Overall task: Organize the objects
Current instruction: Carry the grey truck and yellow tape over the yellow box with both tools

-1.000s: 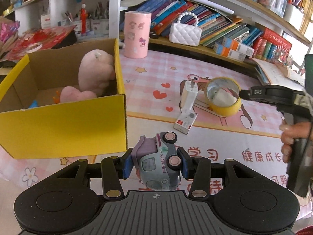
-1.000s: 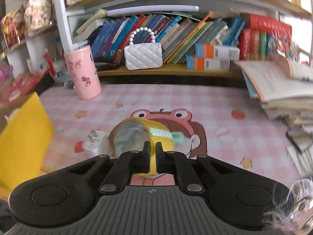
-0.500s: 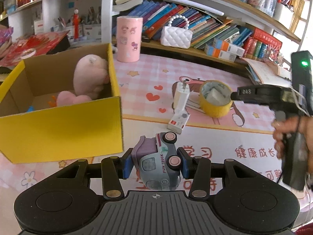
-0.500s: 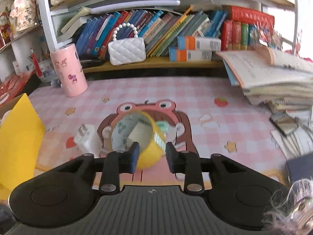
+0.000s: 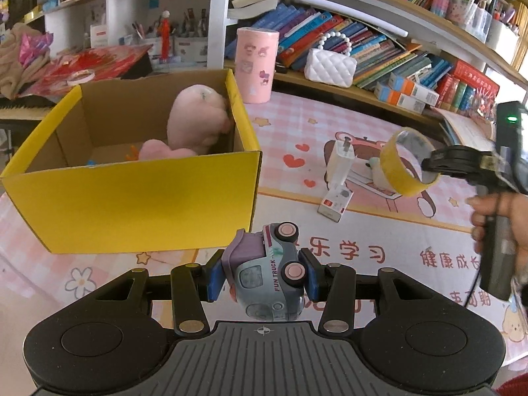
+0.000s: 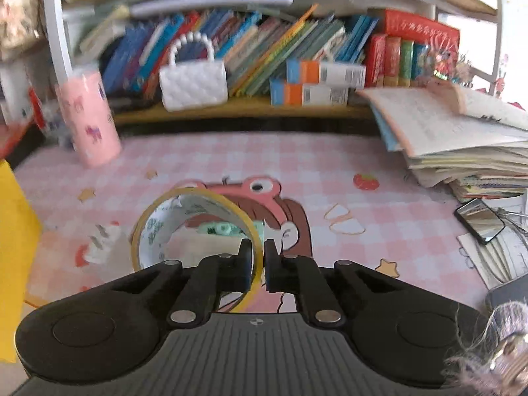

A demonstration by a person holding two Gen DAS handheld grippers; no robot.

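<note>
Two hand-held grippers work over a surface [image 5: 379, 231] covered with a pink checked cartoon mat, in front of crowded bookshelves.

The left gripper [image 5: 262, 272] has its fingers closed on a small toy truck [image 5: 267, 270], grey-blue with pink wheels and the words "FUN TRUCK" on its side. The truck is clamped across its width, lying partly on its side, held just in front of a yellow cardboard box [image 5: 132, 198]. The box stands open at the top, and a pink plush toy [image 5: 194, 122] already rests inside against its right wall, so the box looks like the collecting place for loose things.

The right gripper [image 6: 259, 264] has its fingers pinched on the wall of a roll of yellow tape [image 6: 194, 231], one finger inside the ring and one outside. That grip suits a hollow roll too wide to span. In the left view the roll [image 5: 407, 161] hangs tilted, clear of the mat, with the gripper to the right of the box and well apart from it.

Left on the mat between box and tape are a white charger plug [image 5: 341, 156] and a small white packet [image 5: 335, 201]. A pink cylindrical cup [image 5: 255, 66] stands behind the box, near the shelf.

Judging by this, both held items are probably headed for the box, the truck being much the nearer.
</note>
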